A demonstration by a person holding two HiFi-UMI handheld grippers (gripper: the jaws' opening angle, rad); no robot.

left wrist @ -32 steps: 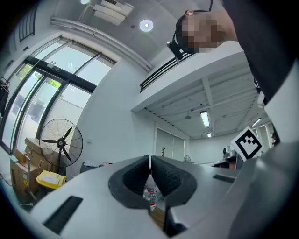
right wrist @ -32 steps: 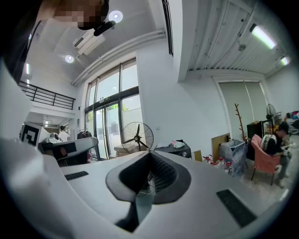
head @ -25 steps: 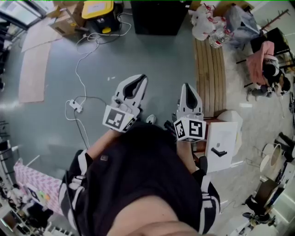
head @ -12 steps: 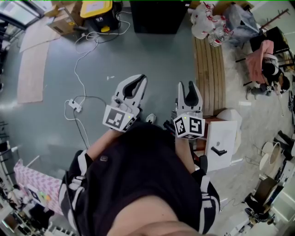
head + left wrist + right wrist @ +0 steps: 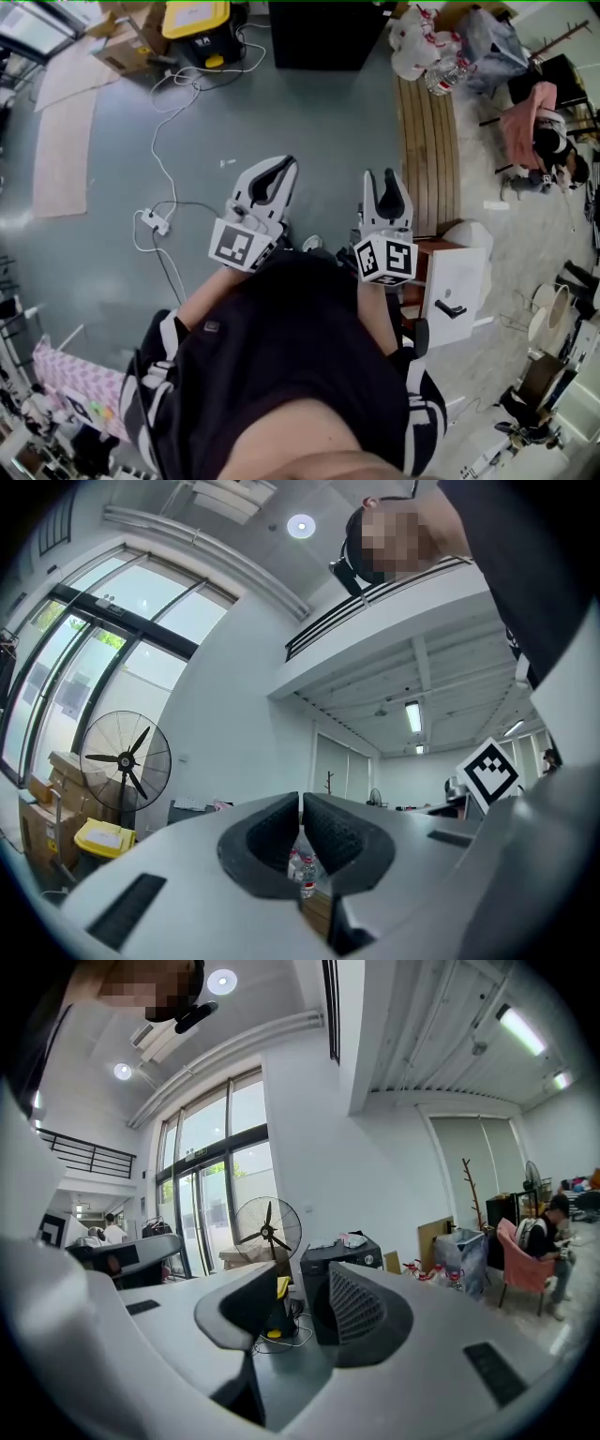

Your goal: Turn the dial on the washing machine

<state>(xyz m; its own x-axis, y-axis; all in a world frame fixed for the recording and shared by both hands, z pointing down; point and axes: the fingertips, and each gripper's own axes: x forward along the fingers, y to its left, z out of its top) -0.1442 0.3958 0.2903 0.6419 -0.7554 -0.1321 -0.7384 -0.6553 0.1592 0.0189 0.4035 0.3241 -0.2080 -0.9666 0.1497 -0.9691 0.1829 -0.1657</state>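
Both grippers are held out roughly level over grey floor (image 5: 309,122), well short of the task's machine.

Left gripper (image 5: 272,178): the jaws are brought fully together, pads meeting, with nothing clamped.

Right gripper (image 5: 387,192): the jaws have just been opening and now stand clearly apart. Nothing is held; only floor and distant objects are seen through the gap.

Washing machine (image 5: 323,36): a black box is seen at the far end of the floor, ahead of the grippers and well apart from both. In the right gripper view it is framed between the jaws. A small pale round dial (image 5: 367,1260) is made out on its front, near the top.

Room for moving:
- An open strip of floor runs from the grippers to the machine.
- The strip is bounded on the right by a slatted wooden bench (image 5: 427,150), just beside the right gripper.
- It is bounded on the left by a white cable (image 5: 164,159) trailing to a power strip (image 5: 155,222).
- A yellow-lidded container (image 5: 197,21) stands just left of the machine.

Hidden or cut off:
- The machine's far part is cropped by the top edge of the head view.
- Its lower front is covered by one jaw in the right gripper view.
- The dial's markings are too small to be read.
- The hands are covered by the marker cubes.
- The near floor is blocked by the dark-shirted torso (image 5: 281,375).
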